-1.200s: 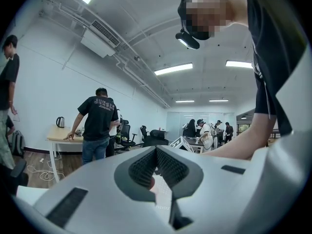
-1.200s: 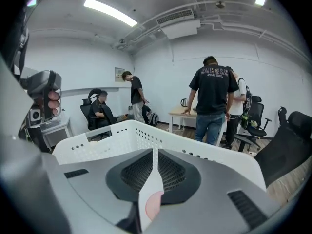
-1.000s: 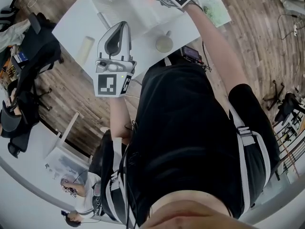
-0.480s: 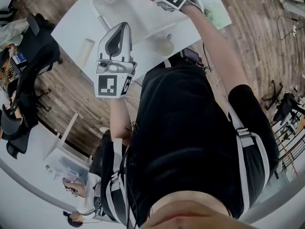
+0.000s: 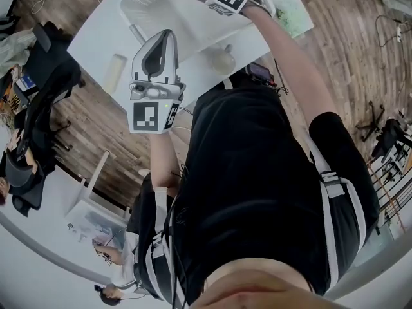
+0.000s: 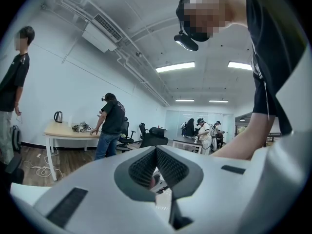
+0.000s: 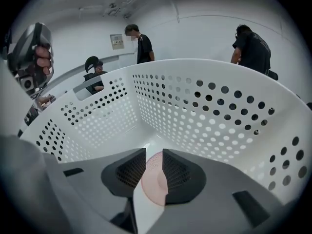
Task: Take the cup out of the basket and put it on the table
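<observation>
Tabletop (image 5: 96, 37) and white perforated basket (image 5: 161, 8): positions match the head views of the last second; no shift.
Right gripper (image 7: 154, 162): sits a little lower and nearer the basket's middle than a second ago; no visible travel in the last half second; inside the basket walls, jaws closed on a pink cup (image 7: 156, 185), which shows between the pads.
Left gripper (image 6: 156, 165): unchanged, held up clear of the tabletop, jaws together, nothing between them.
Pale cup (image 5: 223, 60): stands on the tabletop just beside the basket; not moved.
Judgement: reach looks finished and grasp made; pink cup not yet lifted out; next step calls for a straight lift clear of the rim.
</observation>
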`<state>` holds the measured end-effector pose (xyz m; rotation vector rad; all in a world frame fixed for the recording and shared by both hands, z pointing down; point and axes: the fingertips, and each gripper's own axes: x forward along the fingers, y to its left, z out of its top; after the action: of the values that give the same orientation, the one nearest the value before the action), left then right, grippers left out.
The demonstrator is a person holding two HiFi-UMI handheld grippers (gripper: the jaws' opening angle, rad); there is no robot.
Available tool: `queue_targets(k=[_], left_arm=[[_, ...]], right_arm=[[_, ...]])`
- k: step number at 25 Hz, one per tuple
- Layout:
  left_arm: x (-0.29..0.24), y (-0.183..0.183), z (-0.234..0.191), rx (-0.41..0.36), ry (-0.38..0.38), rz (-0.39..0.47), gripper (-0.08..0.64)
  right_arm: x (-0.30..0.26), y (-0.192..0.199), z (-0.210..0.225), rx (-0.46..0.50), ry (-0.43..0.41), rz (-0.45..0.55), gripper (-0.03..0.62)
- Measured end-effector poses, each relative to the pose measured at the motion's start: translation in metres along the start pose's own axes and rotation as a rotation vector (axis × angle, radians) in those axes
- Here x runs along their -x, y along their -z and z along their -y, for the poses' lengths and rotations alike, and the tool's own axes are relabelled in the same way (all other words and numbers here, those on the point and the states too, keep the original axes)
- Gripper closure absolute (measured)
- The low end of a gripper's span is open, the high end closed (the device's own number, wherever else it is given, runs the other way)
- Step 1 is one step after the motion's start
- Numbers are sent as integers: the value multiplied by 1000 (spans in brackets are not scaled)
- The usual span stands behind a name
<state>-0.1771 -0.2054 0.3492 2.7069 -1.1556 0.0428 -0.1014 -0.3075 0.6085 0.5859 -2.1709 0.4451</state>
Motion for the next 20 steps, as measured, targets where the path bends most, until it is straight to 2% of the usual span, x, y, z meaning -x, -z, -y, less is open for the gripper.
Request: queue_targets(k=[8,11,20], left_arm=[[-1,1,-2,4,-2,-4,541],[0,0,-3,3,-4,-5,541],[1,2,-3,4,-6,-8,541]], right_arm=[[-4,0,-8,13,-35,-7,483],[-2,-3,-5,-1,-19,8,561],[3,-12,-11,47,-20,53,568]])
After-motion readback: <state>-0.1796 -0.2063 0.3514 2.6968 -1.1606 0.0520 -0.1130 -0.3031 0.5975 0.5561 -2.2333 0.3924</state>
